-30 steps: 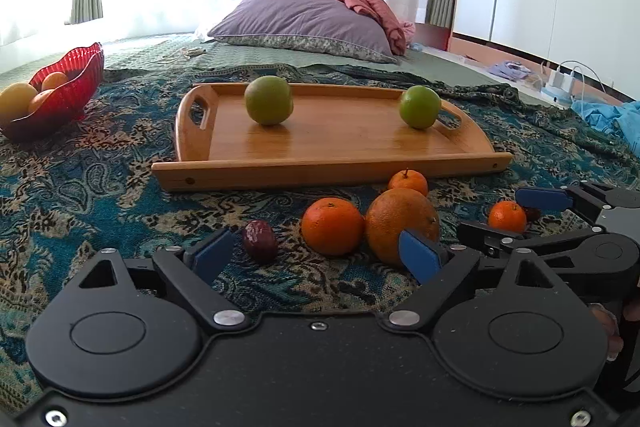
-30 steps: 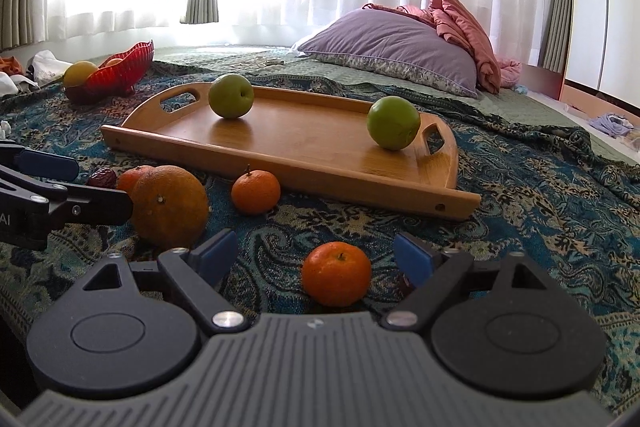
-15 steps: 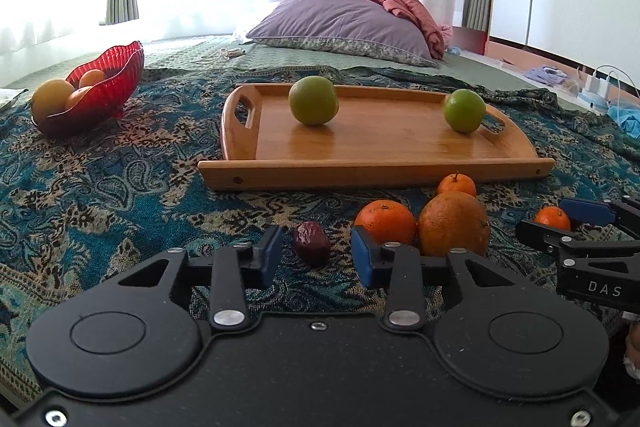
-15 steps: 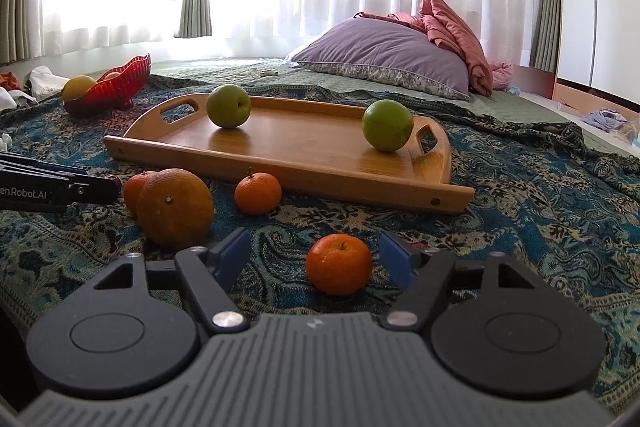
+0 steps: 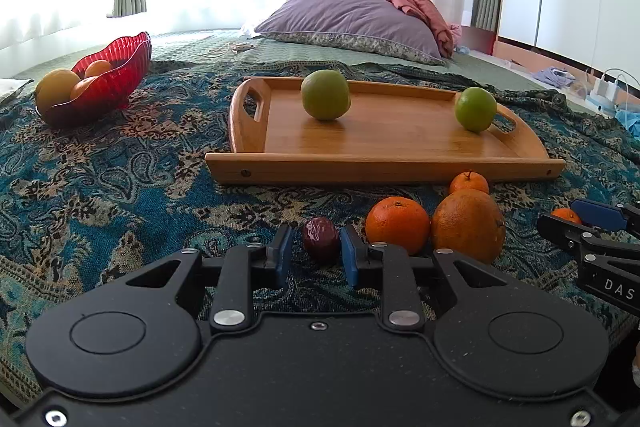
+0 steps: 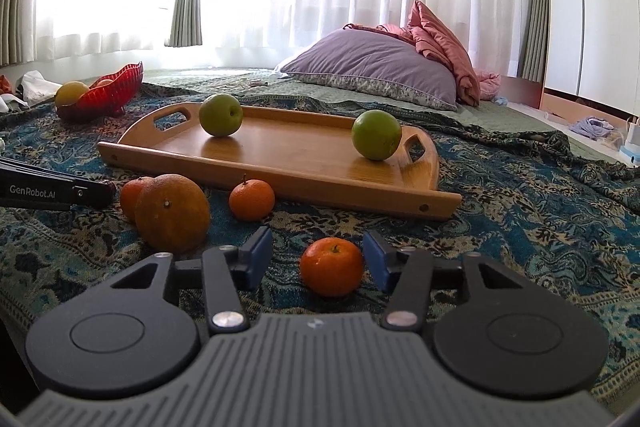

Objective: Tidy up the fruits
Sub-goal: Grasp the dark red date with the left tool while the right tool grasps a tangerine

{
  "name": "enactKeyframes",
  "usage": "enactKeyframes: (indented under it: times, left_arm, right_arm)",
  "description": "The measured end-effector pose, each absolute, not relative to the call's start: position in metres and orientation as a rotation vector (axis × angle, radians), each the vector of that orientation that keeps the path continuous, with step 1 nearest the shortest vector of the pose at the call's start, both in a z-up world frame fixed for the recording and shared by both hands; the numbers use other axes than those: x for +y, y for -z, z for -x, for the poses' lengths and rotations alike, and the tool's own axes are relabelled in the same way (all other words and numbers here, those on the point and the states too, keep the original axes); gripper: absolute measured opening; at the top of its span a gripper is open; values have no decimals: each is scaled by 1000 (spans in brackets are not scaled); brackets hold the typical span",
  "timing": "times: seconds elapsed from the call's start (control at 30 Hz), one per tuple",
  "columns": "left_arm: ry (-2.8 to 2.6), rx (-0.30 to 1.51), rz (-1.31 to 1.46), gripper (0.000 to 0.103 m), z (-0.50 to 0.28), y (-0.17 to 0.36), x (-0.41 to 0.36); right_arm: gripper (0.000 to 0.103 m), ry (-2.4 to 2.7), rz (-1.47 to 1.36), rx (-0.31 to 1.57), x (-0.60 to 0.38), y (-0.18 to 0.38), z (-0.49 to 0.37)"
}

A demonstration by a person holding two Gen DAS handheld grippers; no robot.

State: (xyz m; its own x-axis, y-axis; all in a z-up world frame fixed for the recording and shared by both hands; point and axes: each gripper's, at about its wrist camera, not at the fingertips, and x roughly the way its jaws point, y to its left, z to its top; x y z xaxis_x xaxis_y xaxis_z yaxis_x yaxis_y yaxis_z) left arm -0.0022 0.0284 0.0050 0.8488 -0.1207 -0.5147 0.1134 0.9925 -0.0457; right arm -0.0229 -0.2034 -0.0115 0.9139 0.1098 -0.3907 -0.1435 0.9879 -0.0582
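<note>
A dark red date [image 5: 320,237] lies on the patterned blanket between the blue pads of my left gripper [image 5: 316,251], whose jaws are closing and pinch it. In the right wrist view a small mandarin [image 6: 332,267] sits between the pads of my right gripper [image 6: 318,259]. Those jaws are closing too, with a gap still showing on the mandarin's left side. Just right of the date lie an orange [image 5: 396,225], a large orange [image 5: 468,227] and a small mandarin [image 5: 469,182]. Behind them, the wooden tray [image 5: 384,167] carries two green fruits [image 5: 325,94] [image 5: 475,109].
A red glass bowl [image 5: 116,83] with yellow and orange fruit stands at the far left of the blanket. A purple pillow [image 5: 352,19] and a pink quilt lie beyond the tray. Chargers and clothes lie on the floor at the far right.
Both grippers' jaws have narrowed from wide open. The left pair has come in onto the date, and the right pair has drawn closer around the mandarin. Neither fruit has moved.
</note>
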Motion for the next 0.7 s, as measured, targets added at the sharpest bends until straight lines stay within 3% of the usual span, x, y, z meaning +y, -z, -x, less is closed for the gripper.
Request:
enactKeyframes:
  times: [0.7]
  left_arm:
    - [114, 552, 47, 21, -6, 0, 29]
  right_arm:
    - [46, -91, 63, 383, -205, 12, 27]
